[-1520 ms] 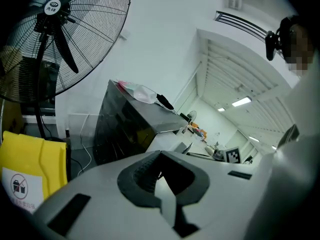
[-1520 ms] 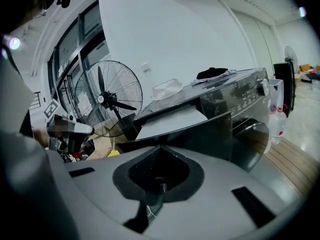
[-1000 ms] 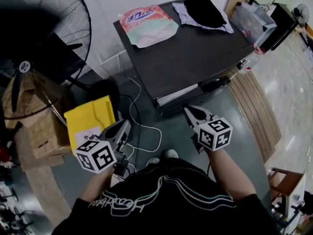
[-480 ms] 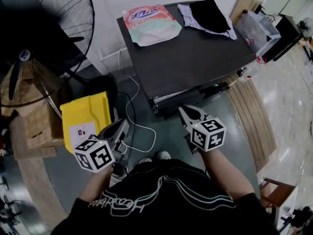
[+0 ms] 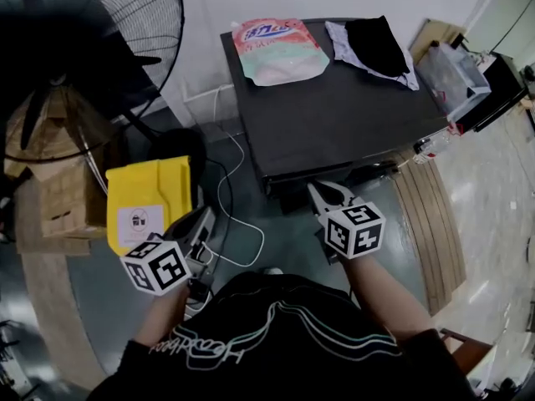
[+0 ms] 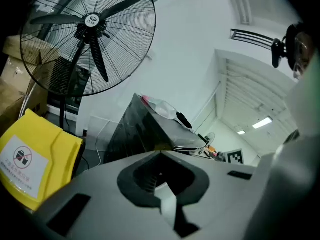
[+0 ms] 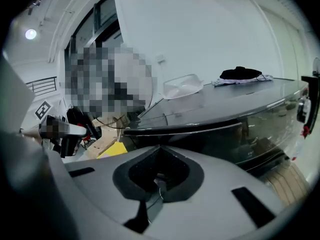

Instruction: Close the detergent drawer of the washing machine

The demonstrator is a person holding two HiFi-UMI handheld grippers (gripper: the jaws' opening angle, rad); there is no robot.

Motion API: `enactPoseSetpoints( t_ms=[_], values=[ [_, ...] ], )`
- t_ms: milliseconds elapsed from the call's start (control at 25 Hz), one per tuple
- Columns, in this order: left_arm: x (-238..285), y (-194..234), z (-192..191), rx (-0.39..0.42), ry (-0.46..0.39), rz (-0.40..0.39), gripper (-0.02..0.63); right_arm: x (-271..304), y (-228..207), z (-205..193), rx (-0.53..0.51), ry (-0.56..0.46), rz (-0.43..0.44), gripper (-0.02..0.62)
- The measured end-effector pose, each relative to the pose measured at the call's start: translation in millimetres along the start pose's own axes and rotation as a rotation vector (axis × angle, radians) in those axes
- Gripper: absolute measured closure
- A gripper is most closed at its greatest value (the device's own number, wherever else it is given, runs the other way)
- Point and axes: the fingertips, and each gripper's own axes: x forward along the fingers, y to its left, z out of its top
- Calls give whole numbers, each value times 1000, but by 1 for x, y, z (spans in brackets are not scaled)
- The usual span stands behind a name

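The washing machine (image 5: 334, 115) is dark and low, seen from above in the head view. Its detergent drawer (image 5: 305, 176) shows as a dark band level with the front edge, with no pale strip sticking out. My right gripper (image 5: 315, 190) is shut and empty, its tip just in front of that band; whether they touch is unclear. In the right gripper view the machine's front (image 7: 220, 134) fills the space beyond my shut right gripper (image 7: 159, 148). My left gripper (image 5: 203, 218) is shut on nothing, low at the left, apart from the machine (image 6: 145, 129).
A detergent pouch (image 5: 278, 50) and folded clothes (image 5: 376, 47) lie on the machine's top. A big floor fan (image 5: 92, 48), cardboard boxes (image 5: 50, 199) and a yellow floor sign (image 5: 149, 203) stand at the left. A white cable (image 5: 238, 224) runs across the floor. Wooden boards (image 5: 435, 224) lie at the right.
The pale strip of the open drawer seen one second ago has narrowed and vanished into the machine's front. My right gripper stayed at that front; the view shifted right.
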Motion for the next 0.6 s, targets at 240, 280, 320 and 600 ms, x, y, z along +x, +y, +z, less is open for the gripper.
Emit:
enactPoseSetpoints(
  t_ms=[240, 280, 320, 600],
  values=[
    [-1, 17, 5, -16, -36, 31, 583, 12, -3, 6, -38, 14, 18, 571],
    [-3, 21, 6, -23, -44, 40, 583, 14, -3, 7, -40, 16, 17, 571],
    [-5, 24, 7, -28, -53, 48, 583, 14, -3, 6, -46, 18, 20, 571],
    [-19, 19, 19, 3, -70, 72, 583, 12, -2, 4, -43, 41, 46, 571]
  ],
)
